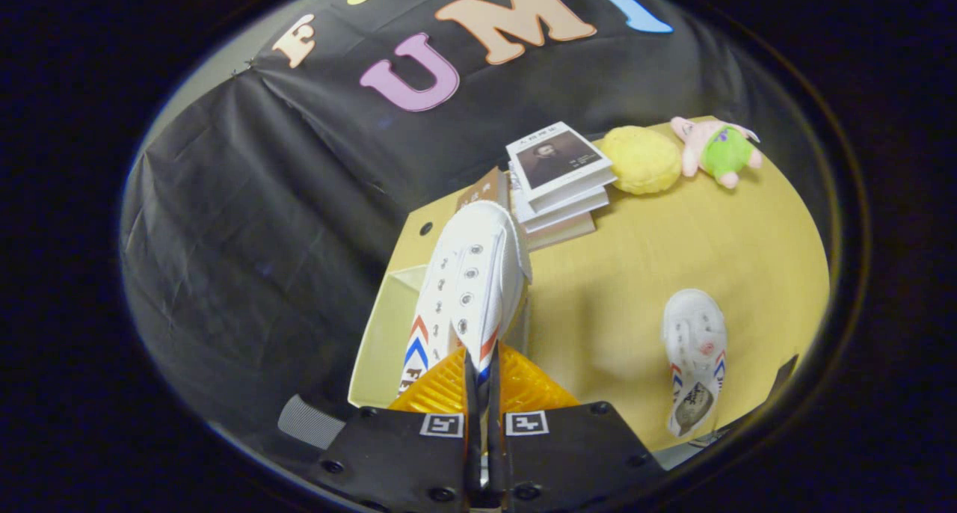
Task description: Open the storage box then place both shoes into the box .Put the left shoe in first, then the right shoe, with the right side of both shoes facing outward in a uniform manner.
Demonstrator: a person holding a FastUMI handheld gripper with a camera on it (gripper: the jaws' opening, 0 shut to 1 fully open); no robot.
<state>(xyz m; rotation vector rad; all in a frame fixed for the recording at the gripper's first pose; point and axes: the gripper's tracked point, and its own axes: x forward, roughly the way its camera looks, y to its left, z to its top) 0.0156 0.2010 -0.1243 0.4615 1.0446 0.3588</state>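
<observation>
My gripper [482, 378] is shut on the heel edge of a white lace-up shoe [471, 274] with red and blue chevron stripes. The shoe hangs toe forward, held up over the open storage box [381, 326], whose pale inside wall shows to the left under the shoe. A second white shoe [695, 356] with the same stripes lies on the yellow table [635, 259] to the right of the fingers, sole down, its opening toward me.
A stack of books [557, 180] sits just beyond the held shoe's toe. A yellow round cushion [643, 159] and a pink and green plush toy [718, 152] lie at the table's far side. The black cloth wall hangs to the left and behind.
</observation>
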